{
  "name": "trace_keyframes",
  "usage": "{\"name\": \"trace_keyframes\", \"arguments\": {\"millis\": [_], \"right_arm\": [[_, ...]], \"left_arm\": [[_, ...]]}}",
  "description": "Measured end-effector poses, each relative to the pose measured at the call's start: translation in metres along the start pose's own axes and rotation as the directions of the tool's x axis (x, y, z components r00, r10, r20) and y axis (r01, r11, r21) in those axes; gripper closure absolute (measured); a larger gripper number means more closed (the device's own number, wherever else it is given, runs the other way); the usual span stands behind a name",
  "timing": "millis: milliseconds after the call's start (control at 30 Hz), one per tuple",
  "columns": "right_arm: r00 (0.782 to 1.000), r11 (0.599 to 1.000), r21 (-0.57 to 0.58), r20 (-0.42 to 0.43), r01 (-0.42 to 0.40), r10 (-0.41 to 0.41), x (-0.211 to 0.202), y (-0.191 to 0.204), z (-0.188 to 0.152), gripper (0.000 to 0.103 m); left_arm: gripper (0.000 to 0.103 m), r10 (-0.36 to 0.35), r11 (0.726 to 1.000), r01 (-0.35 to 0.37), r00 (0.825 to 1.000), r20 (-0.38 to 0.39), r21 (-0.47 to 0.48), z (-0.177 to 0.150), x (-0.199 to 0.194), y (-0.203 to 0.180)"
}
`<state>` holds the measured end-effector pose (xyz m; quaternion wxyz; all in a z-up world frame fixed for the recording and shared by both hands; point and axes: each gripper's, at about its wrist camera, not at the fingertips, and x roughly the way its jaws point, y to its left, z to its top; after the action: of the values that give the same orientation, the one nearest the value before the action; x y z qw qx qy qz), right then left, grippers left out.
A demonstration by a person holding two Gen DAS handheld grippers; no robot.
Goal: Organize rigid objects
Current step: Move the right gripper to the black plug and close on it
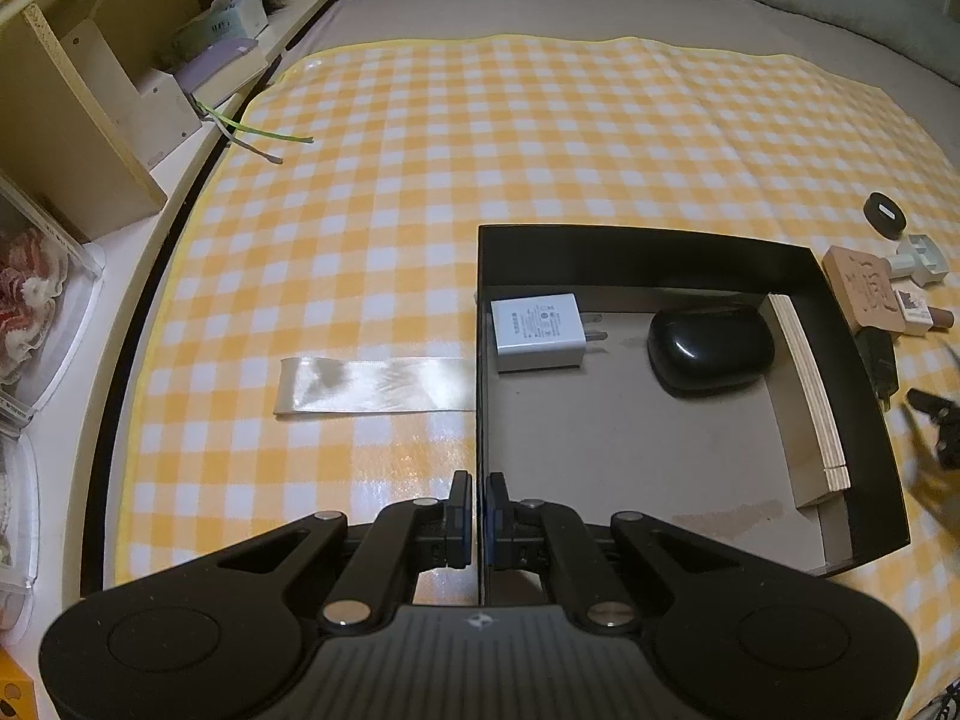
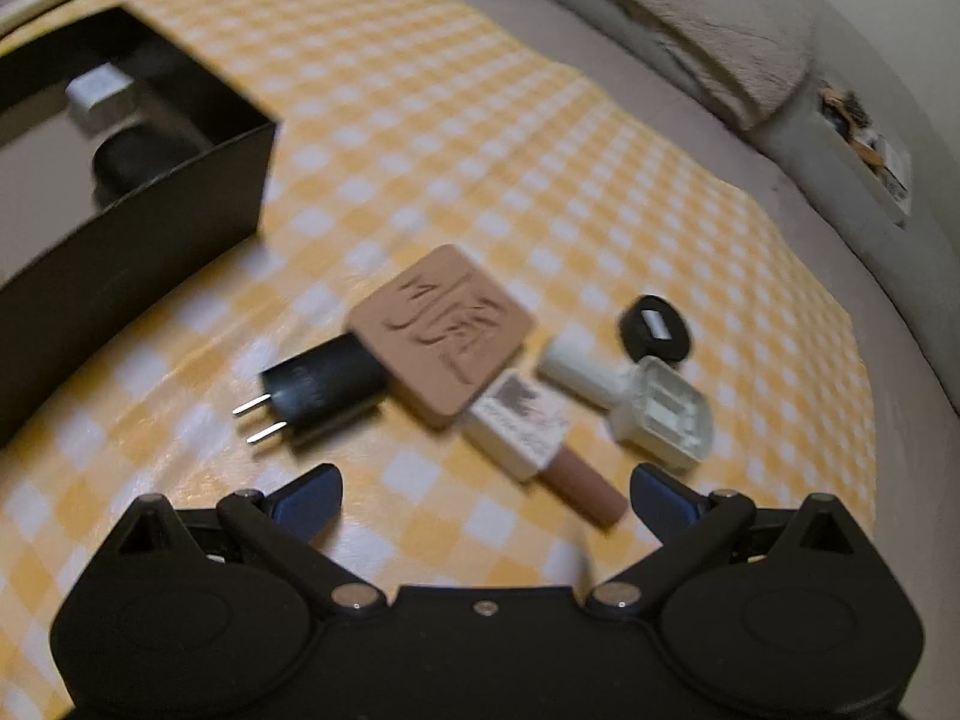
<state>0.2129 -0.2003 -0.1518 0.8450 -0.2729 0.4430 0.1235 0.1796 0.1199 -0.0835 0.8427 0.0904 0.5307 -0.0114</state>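
Left claw clamped on the box wall, lower centre; right claw wide open, empty, above the pile mid-frame. Risk: wooden tile overlaps the black plug, so grabbing either could drag the other

Left black two-finger gripper — angled steeply down, blue-padded jaws pinched nearly together on a thin upright edge. Right black two-finger gripper — jaws spread wide, nothing between them; frame blurred, so likely mid-motion.
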Motion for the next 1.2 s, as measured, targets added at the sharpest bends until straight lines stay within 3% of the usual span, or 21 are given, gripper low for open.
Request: {"name": "trace_keyframes", "arguments": {"millis": [233, 567, 633, 700, 933, 1200], "right_arm": [[1.0, 0.997, -0.074, 0.009, -0.002, 0.002, 0.004, 0.023, 0.011, 0.0], [0.998, 0.996, -0.072, 0.033, -0.056, 0.059, 0.006, 0.033, 0.032, 0.001], [0.995, 0.995, -0.047, 0.033, -0.093, 0.094, 0.008, 0.032, 0.038, 0.009], [0.989, 0.989, -0.009, 0.021, -0.145, 0.145, 0.011, 0.03, 0.042, 0.023], [0.972, 0.971, 0.032, 0.004, -0.237, 0.237, 0.014, 0.029, 0.049, 0.05], [0.966, 0.964, 0.065, 0.013, -0.259, 0.259, 0.01, 0.027, 0.046, 0.053]], "left_arm": [[0.099, -0.005, 1.0, 0.005, 1.0, -0.003, -0.003, -0.001, 0.0, -0.002], [0.099, -0.008, 1.0, 0.008, 1.0, -0.002, -0.005, 0.001, 0.0, -0.005], [0.099, -0.011, 1.0, 0.011, 1.0, -0.003, -0.011, 0.002, 0.001, -0.004], [0.099, -0.014, 1.0, 0.014, 1.0, 0.002, -0.015, 0.003, 0.0, -0.004], [0.098, -0.028, 0.999, 0.028, 1.0, 0.003, -0.022, 0.004, 0.0, -0.001], [0.099, -0.029, 0.999, 0.029, 1.0, 0.003, -0.023, 0.005, 0.001, 0.0]]}}
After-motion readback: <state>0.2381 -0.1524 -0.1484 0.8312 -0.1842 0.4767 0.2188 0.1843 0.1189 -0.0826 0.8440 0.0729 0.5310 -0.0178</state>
